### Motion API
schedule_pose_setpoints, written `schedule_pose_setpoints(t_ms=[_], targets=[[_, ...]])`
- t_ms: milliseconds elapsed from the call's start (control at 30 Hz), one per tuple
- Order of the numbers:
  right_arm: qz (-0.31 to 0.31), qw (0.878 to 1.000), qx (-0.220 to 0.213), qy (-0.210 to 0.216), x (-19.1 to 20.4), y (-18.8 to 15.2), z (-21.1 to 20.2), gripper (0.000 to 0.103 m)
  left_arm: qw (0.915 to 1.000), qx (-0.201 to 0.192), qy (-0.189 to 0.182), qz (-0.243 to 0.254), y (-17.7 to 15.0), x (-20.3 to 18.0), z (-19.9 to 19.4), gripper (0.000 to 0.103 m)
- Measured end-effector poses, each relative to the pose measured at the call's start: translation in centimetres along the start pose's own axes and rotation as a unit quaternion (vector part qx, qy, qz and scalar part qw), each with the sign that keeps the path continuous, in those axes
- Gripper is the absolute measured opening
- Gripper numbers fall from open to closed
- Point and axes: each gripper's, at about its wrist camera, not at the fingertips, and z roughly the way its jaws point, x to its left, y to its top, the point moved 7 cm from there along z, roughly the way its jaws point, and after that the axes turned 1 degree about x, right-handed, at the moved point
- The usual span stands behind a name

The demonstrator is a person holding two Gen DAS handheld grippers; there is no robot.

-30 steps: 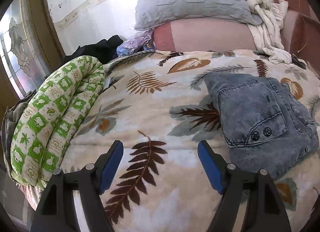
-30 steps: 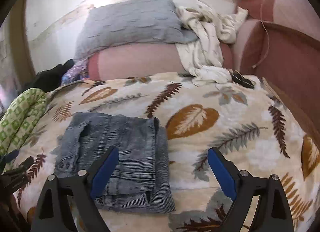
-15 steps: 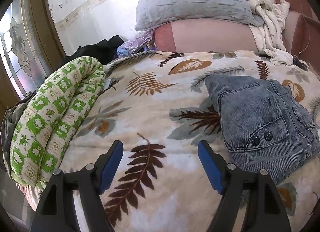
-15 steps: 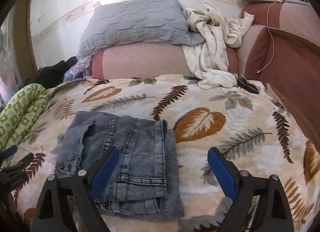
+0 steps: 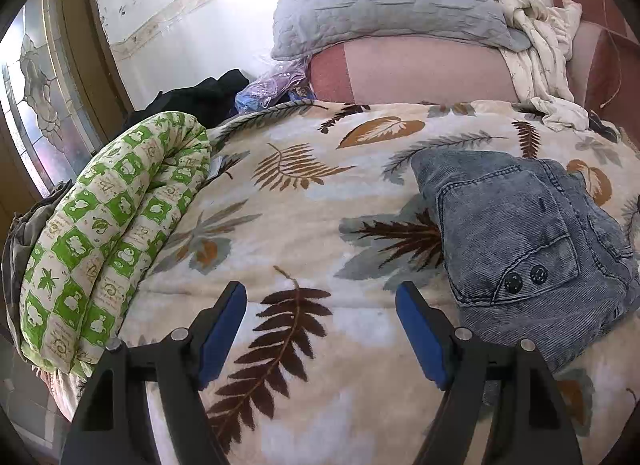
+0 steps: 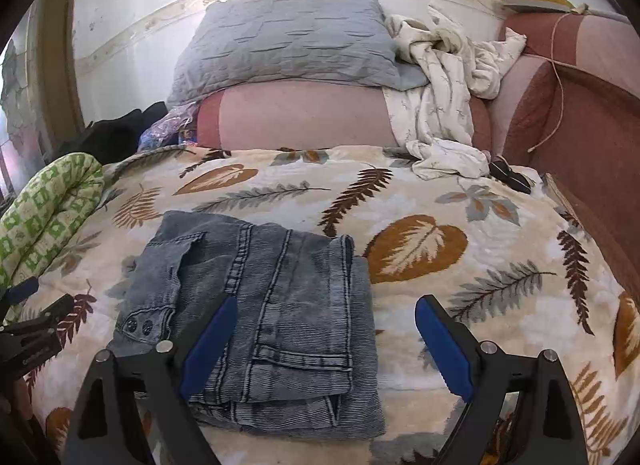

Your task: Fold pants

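the pants lie folded into a compact grey-blue denim bundle on the leaf-print blanket that covers the bed, toward its near left part in the right wrist view. a buttoned pocket flap sits on the bundle's left side and a hem edge shows along the near side.

the right gripper hangs over the near edge of the bundle with its jaws spread wide and nothing between the blue pads; its left finger overlaps the denim in the picture (whether it touches the cloth cannot be told).

the left gripper is over bare blanket to the left of the pants, its jaws also wide apart and empty, with the bundle lying off to its right.

a rolled green-and-white quilt runs along the bed's left edge. at the far end a grey pillow rests on a pink bolster, with a crumpled cream cloth draped beside it on the right.
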Motion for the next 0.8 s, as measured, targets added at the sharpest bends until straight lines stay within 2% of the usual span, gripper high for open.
schedule_pose_setpoints(t_ms=[300,500,667,800], targets=[[0.01,1.0,0.007,-0.002,-0.8,-0.1,0.5,0.092,0.9997,0.017,-0.013,-0.008,-0.3,-0.2,0.4,0.078],[0.014,1.0,0.013,-0.011,-1.5,-0.2,0.9,0.092,0.9998,0.021,0.007,0.001,-0.4,-0.2,0.5,0.078],[0.016,1.0,0.015,-0.014,-1.9,-0.4,1.0,0.092,0.9998,0.016,-0.006,-0.002,-0.2,-0.3,0.1,0.078],[0.014,1.0,-0.003,-0.002,-1.4,-0.1,0.4,0.092,0.9998,0.007,-0.014,-0.011,0.1,-0.3,-0.3,0.078]])
